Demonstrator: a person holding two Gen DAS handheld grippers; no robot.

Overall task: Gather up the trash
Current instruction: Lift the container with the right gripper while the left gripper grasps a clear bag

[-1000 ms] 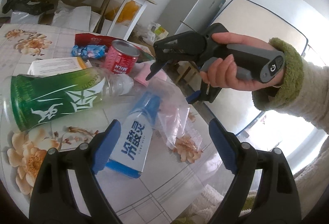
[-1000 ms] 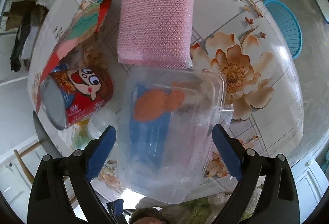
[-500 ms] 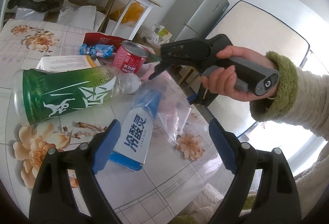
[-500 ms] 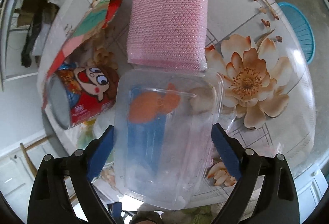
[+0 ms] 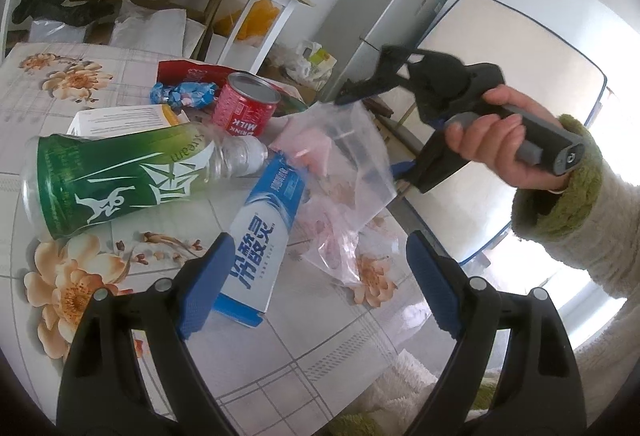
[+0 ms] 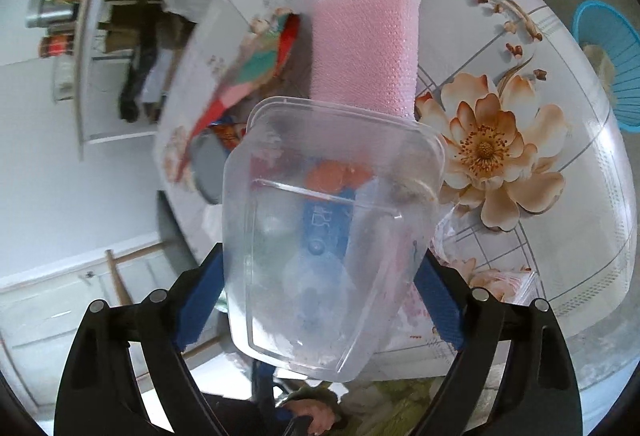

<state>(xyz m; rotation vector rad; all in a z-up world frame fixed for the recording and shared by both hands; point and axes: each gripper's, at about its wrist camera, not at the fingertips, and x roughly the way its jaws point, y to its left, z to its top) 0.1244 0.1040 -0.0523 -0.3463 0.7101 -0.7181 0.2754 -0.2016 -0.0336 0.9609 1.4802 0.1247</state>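
My right gripper (image 6: pixel 320 296) is closing on a clear plastic container (image 6: pixel 328 236), pads pressing its two sides. The container hangs tilted above the flowered table (image 6: pixel 560 236). The left wrist view shows the same container (image 5: pixel 360 164) raised in the right gripper (image 5: pixel 372 134), with a person's hand around the handle. My left gripper (image 5: pixel 320 276) stands open, low over the table, nothing between its fingers. Just ahead of it lies a blue and white toothpaste box (image 5: pixel 256 236). A green-labelled bottle (image 5: pixel 112 172) lies on its side to the left.
A red milk can (image 5: pixel 248 108), a blue wrapper (image 5: pixel 180 94), a white box (image 5: pixel 120 116) and a red packet (image 5: pixel 184 70) lie further back. A pink sponge cloth (image 6: pixel 364 52) and a clear bag (image 5: pixel 340 248) rest on the table. A blue basket (image 6: pixel 608 64) stands on the floor.
The right gripper has closed on the clear container and lifted it off the table, tilting it. The hand holding it has risen. The left gripper has stayed put.
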